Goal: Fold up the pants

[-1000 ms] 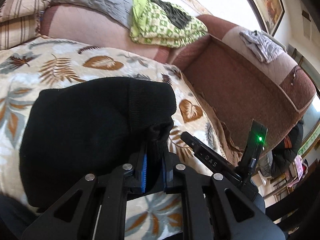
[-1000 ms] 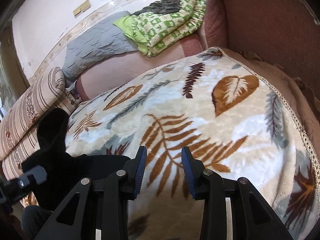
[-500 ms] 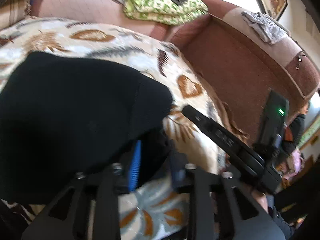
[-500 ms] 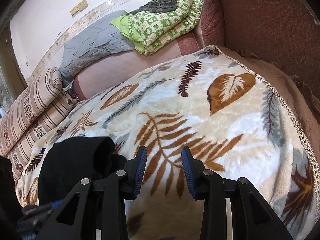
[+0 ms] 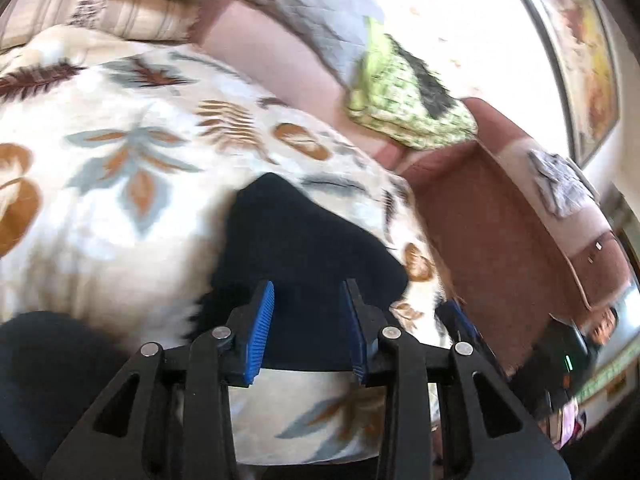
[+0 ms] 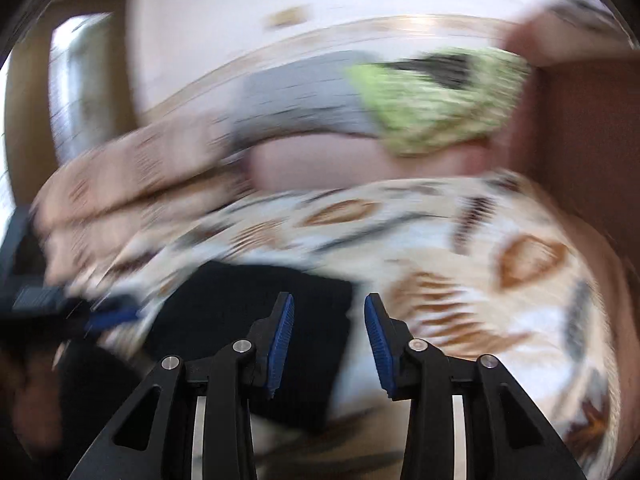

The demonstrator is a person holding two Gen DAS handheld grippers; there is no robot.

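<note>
Now we square the folded black pants (image 5: 304, 248) on the leaf-print blanket (image 5: 120, 184) (edges aligned); left gripper (image 5: 307, 322) apart and empty, right gripper (image 6: 329, 338) closing on nothing.

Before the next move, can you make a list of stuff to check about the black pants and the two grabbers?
1. Black pants lying on the leaf blanket: ok.
2. Left gripper let go, jaws apart, no cloth pinched: ok.
3. Right gripper empty; its jaws are closing with nothing between them: ok.
4. Pants folded into a neat, even bundle: cannot tell, both views are blurred.
5. Pants clear of the blanket's edge: ok in the left wrist view.
6. Green patterned cloth out of the way at the back: ok.
</note>
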